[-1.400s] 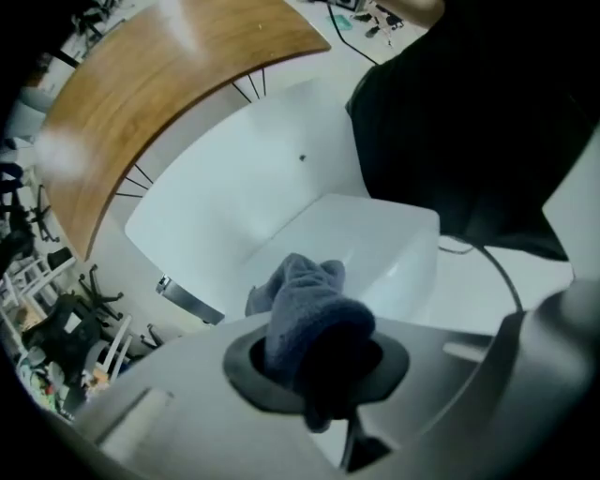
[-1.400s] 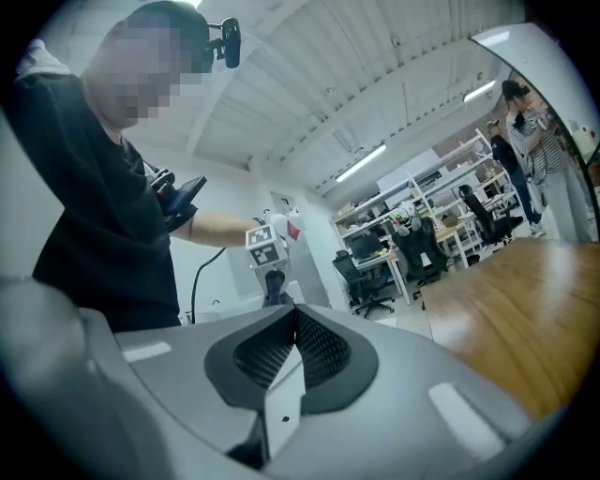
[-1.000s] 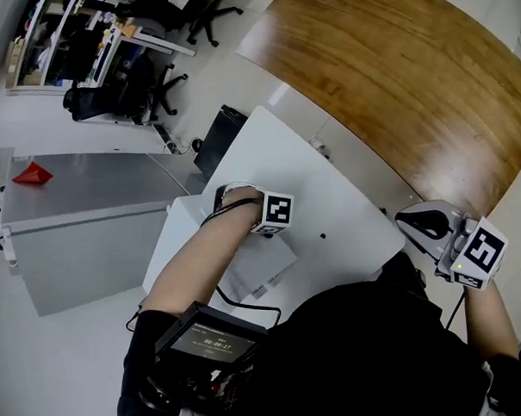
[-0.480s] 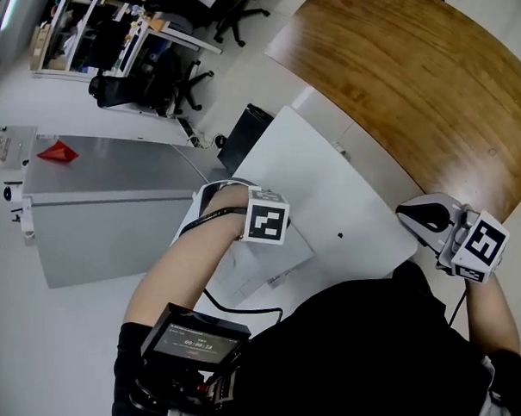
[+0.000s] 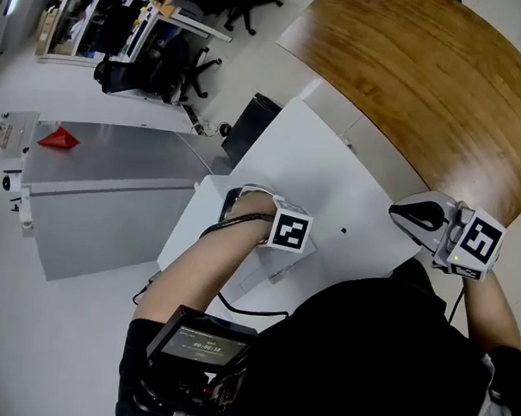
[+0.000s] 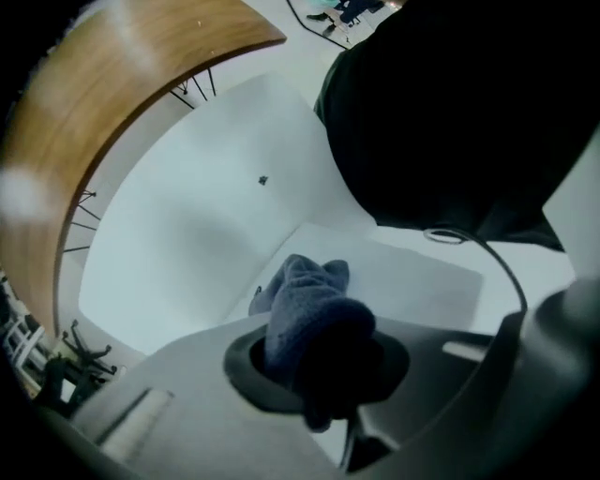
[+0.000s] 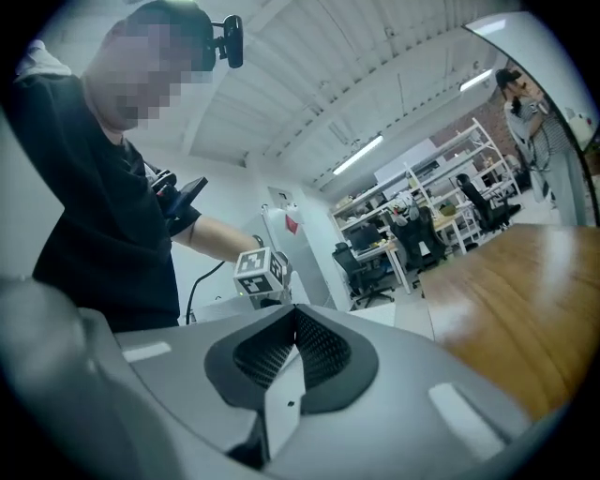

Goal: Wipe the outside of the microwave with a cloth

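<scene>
We're hunting for print and there's little to read. The small screen (image 5: 204,344) on the dark device low in the head view glows with a row of pale digits, shaped like a timer, too small for us to make out. The left marker cube (image 5: 291,232) and the right marker cube (image 5: 476,245) carry black-and-white square patterns only, no letters or numbers. We can read nothing else.

microwave (image 5: 322,171) top: bare, open | left: grey cabinet (image 5: 105,205) near | far side: wooden table (image 5: 421,80) close
</scene>
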